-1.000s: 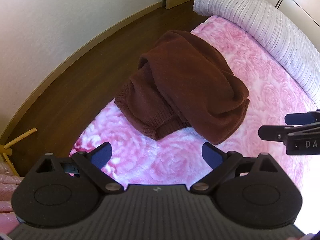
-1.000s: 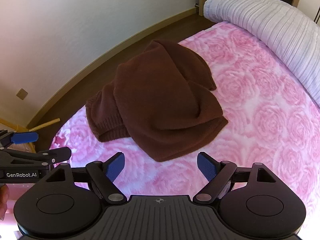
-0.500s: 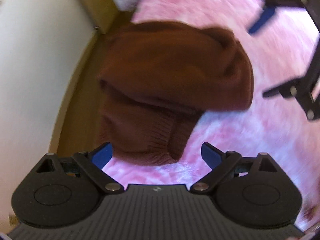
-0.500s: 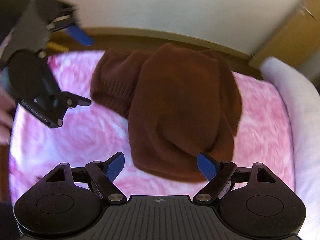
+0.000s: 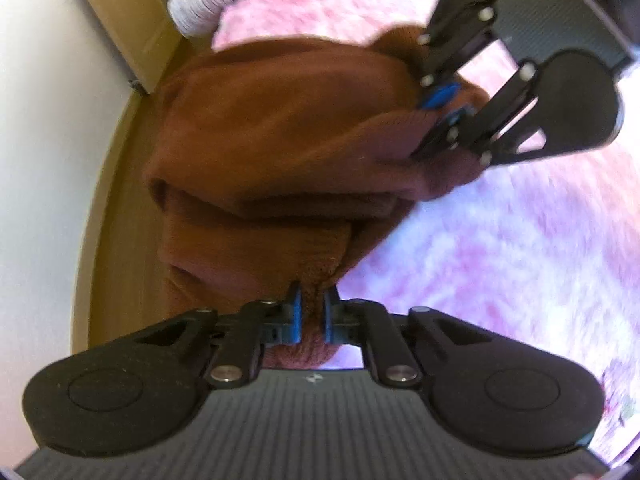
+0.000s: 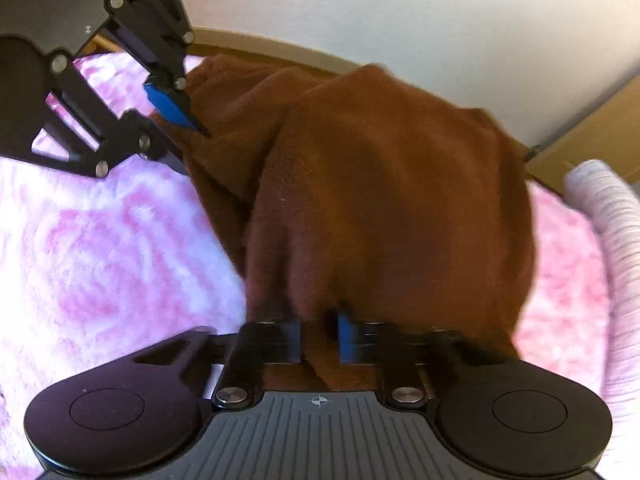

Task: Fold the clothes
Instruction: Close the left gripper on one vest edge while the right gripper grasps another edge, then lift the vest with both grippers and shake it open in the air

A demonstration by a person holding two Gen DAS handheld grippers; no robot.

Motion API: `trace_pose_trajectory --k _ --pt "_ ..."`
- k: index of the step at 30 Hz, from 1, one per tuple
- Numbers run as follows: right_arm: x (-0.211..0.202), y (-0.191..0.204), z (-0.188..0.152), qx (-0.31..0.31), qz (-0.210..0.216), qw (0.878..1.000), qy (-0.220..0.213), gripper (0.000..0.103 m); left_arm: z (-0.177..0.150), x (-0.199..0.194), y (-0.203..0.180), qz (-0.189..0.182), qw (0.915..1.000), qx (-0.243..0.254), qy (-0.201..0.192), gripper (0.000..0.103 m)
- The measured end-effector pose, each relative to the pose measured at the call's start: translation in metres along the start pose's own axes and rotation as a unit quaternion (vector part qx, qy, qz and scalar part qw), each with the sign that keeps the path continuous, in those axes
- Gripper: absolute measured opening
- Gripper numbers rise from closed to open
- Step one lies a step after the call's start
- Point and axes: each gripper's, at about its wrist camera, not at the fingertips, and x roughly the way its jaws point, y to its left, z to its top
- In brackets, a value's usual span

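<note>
Both grippers dropped, jaws clamping the sweater (image 5: 280, 128).

- The brown knit sweater (image 5: 280, 128) lay bunched in soft folds on the bed — ribbed hem toward one end.
- One edge was pinched, another bunched fold (image 6: 320, 344) likewise — the rest sagged between.

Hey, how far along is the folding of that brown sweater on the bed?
Nothing looks folded: the brown sweater lies bunched on the pink blanket. In hand: the left tongs are shut on its ribbed edge; the right tongs are closing on cloth. Left: spreading it flat and every fold.
</note>
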Motion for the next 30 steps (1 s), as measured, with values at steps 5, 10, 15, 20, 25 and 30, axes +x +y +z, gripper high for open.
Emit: trace_pose_trajectory --k 5,10,15,20,25,30 --pt "-0.082 -0.056 -0.032 0.114 -0.035 0.991 -0.054 0.009 0.029 -0.066 -0.030 0.023 0.9974 0.030 -0.061 0.004" --pt "-0.190 -0.075 -0.125 0.181 -0.069 0.977 -0.092 0.009 0.056 -0.150 -0.135 -0.006 0.9892 0.087 -0.118 0.004" --pt "-0.286 -0.045 -0.267 0.245 -0.093 0.960 -0.094 0.009 0.064 -0.202 -0.291 -0.049 0.9809 0.125 -0.141 0.004" --pt "-0.347 0.021 -0.412 0.275 -0.094 0.955 -0.065 0.009 0.064 -0.204 -0.426 -0.088 0.9810 0.128 -0.116 0.004" --pt "-0.382 0.097 -0.518 0.321 -0.091 0.943 -0.022 0.009 0.049 -0.195 -0.507 -0.141 0.9676 0.182 -0.104 0.004" --pt "-0.381 0.144 -0.560 0.356 -0.116 0.927 -0.022 0.011 0.019 -0.172 -0.525 -0.181 0.9514 0.214 -0.128 0.005"
